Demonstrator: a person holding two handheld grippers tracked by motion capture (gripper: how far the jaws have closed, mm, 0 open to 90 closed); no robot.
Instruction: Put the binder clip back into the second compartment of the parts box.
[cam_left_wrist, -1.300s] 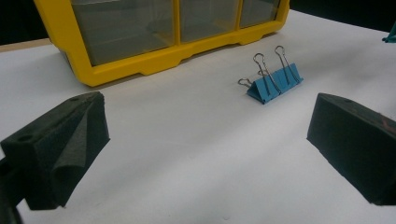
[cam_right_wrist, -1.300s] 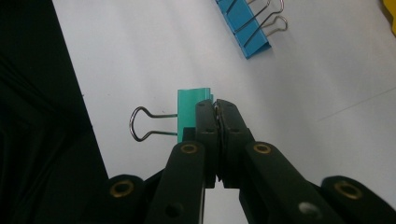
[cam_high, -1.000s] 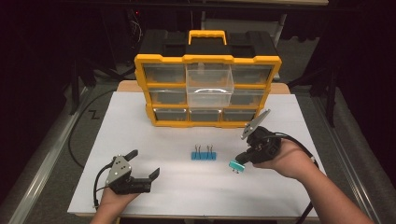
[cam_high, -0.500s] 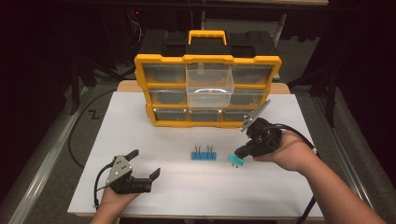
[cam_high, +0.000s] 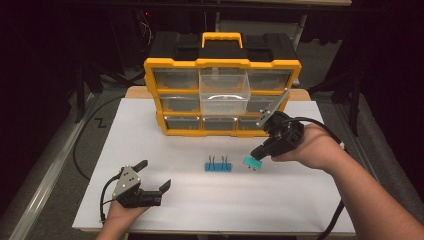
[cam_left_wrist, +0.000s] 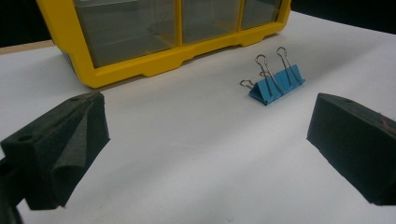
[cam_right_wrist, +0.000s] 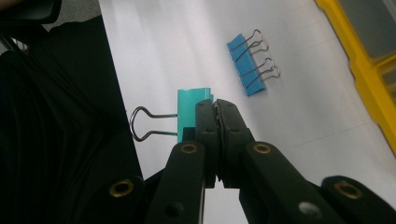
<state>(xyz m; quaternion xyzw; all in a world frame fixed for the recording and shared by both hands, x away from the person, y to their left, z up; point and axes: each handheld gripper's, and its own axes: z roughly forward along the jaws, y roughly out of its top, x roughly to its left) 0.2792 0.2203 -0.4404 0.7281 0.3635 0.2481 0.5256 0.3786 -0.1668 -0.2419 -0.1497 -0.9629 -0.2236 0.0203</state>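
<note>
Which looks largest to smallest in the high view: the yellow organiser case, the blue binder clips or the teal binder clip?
1. Yellow organiser case, by far the largest.
2. Blue binder clips, a small pair.
3. Teal binder clip, smallest, partly hidden in the right gripper.

I see a teal binder clip (cam_right_wrist: 194, 107), blue clips (cam_high: 218, 165) nearer the yellow-and-black organizer (cam_high: 222, 90), on a white table (cam_high: 150, 145).

The teal clip (cam_right_wrist: 194, 112) looks like smooth painted metal with a soft sheen, its loop handles bare shiny wire. The blue clips (cam_left_wrist: 276, 85), at 10 o'clock of it in the high view, look alike. The organizer (cam_high: 222, 90) is glossy yellow plastic with clear drawers. The table (cam_high: 150, 150) is matt white. The left gripper (cam_left_wrist: 205, 149) has rough matt black foam pads (cam_left_wrist: 70, 140).
</note>
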